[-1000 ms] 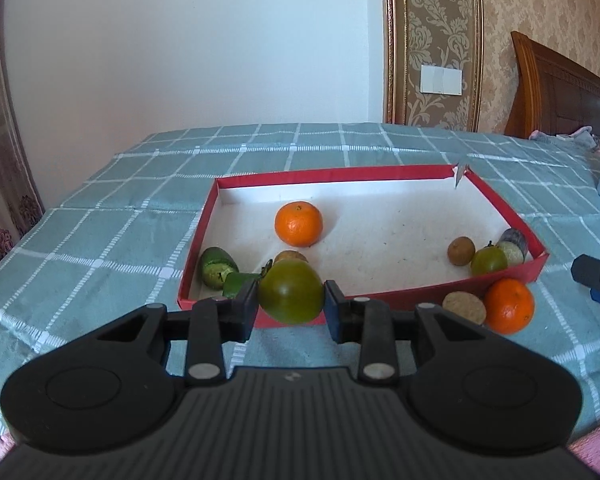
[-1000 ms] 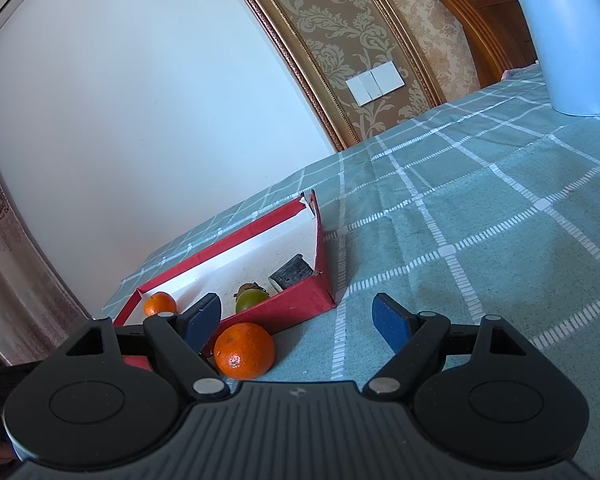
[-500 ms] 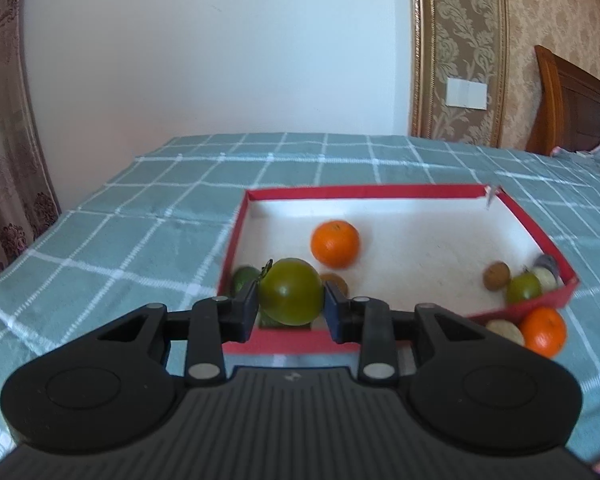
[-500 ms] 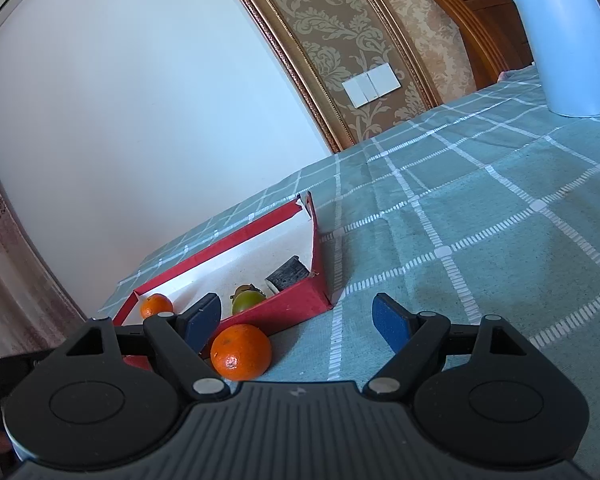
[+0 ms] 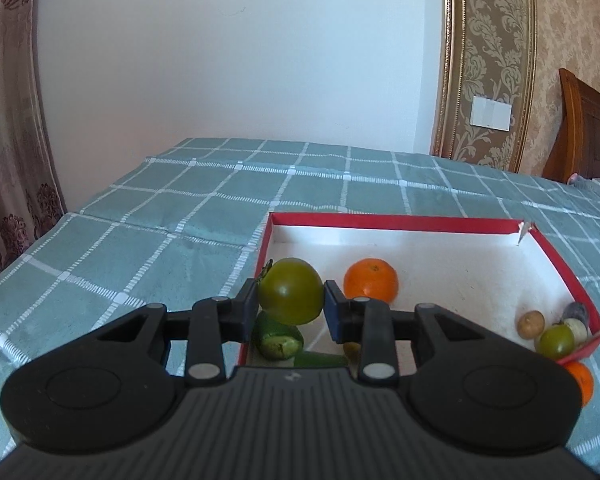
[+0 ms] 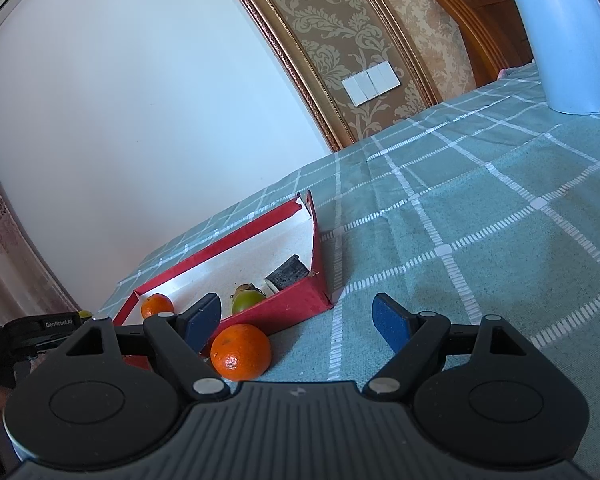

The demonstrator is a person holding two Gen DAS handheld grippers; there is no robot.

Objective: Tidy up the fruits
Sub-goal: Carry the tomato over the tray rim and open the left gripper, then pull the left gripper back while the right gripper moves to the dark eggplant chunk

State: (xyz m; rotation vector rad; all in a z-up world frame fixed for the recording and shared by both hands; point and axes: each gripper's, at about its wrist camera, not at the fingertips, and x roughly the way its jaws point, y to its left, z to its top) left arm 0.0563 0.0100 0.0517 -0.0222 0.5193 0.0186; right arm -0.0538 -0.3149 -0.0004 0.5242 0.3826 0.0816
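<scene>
My left gripper (image 5: pixel 291 307) is shut on a green round fruit (image 5: pixel 291 290), held above the near left corner of the red box (image 5: pixel 396 223). In the box lie an orange (image 5: pixel 371 281), a cut green piece (image 5: pixel 277 338), a small brown fruit (image 5: pixel 530 324), a small green fruit (image 5: pixel 556 341) and a dark piece (image 5: pixel 577 312). Another orange (image 6: pixel 241 351) lies on the cloth outside the box (image 6: pixel 288 309), just right of my right gripper's left finger. My right gripper (image 6: pixel 298 318) is open and empty, low over the cloth.
The table has a teal checked cloth (image 6: pixel 480 216). A white kettle (image 6: pixel 560 36) stands at the far right. A wall and curtain (image 5: pixel 4 120) lie beyond the table's far and left edges. The left gripper's body (image 6: pixel 40 326) shows at the left.
My left gripper has moved forward and up with the green fruit, from in front of the box's near wall to above its near left corner. The right gripper has barely moved.
</scene>
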